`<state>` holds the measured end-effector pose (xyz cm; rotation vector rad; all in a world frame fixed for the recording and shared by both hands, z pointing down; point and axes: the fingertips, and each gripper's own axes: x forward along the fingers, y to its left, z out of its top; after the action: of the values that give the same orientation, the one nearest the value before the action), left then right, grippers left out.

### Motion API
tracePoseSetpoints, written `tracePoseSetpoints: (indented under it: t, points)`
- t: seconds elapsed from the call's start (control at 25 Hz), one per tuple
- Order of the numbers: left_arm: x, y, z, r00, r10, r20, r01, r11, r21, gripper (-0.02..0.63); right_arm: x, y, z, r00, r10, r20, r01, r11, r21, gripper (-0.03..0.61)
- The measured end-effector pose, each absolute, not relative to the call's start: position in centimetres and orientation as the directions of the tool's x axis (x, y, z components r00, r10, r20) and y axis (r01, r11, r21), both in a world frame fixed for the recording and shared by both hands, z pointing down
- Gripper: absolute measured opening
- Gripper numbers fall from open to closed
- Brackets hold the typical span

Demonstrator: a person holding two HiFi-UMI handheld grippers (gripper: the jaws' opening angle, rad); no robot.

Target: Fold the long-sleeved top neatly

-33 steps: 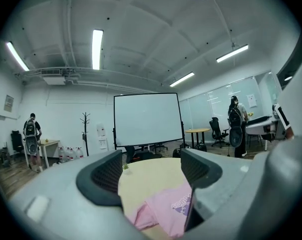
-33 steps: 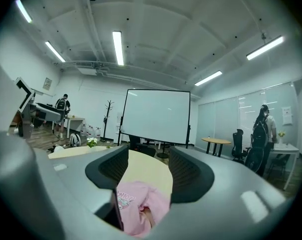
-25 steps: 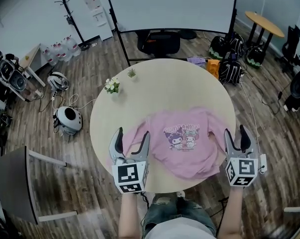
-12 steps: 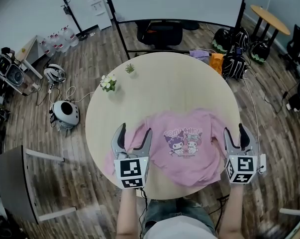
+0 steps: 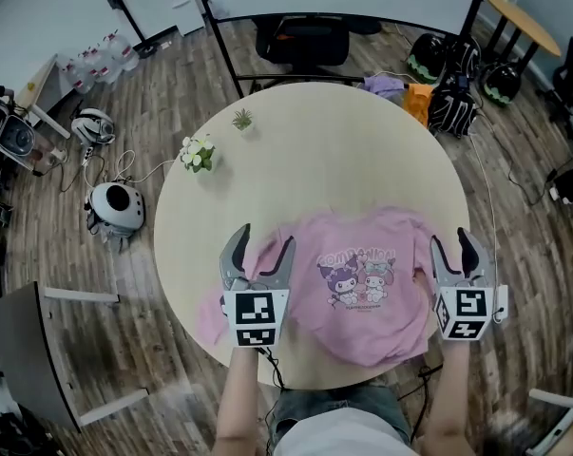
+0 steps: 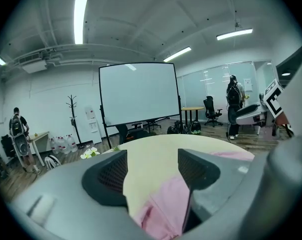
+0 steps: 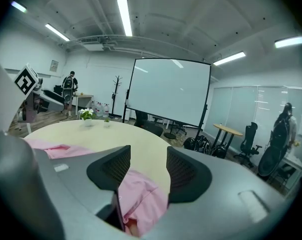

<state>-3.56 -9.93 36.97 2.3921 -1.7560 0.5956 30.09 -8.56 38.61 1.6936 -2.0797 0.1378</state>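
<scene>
A pink long-sleeved top [image 5: 362, 274] with a cartoon print lies front up on the near half of the round table [image 5: 315, 160]. My left gripper [image 5: 257, 250] hovers open over the left sleeve, and pink cloth [image 6: 163, 211] shows below its spread jaws. My right gripper [image 5: 454, 245] stands open over the right sleeve at the table's right edge. Its jaws have just been closing slightly, and bunched pink fabric [image 7: 140, 194] lies under and between them, not pressed. The left sleeve's end hangs off the near left edge of the table.
A small pot of white flowers [image 5: 198, 152] and a tiny green plant [image 5: 241, 119] stand on the table's far left. Behind the table are a projection screen's frame and a black chair [image 5: 300, 41]. Bags [image 5: 448, 74] lie on the floor at the far right.
Both grippers have moved forward and down, closer to the top's sleeves. The top has not moved.
</scene>
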Motion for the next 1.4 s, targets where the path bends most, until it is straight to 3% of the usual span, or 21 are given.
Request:
tracePoseSetpoints:
  t: [0.56,1.4]
  points:
    - [-3.0,-14.9,44.2,0.296,-0.815,0.498,-0.902,-0.411,-0.136,0.299,30.2,-13.2,44.4,-0.145,-0.841,0.521,-0.918,0.311,0.246,0.233]
    - [-2.0,-18.3,55.7,0.242,-0.667,0.705,-0.869,-0.472,-0.149,0.299,30.5,-20.0,56.0,-0.291,-0.638,0.713,-0.782,0.588,0.207,0.215]
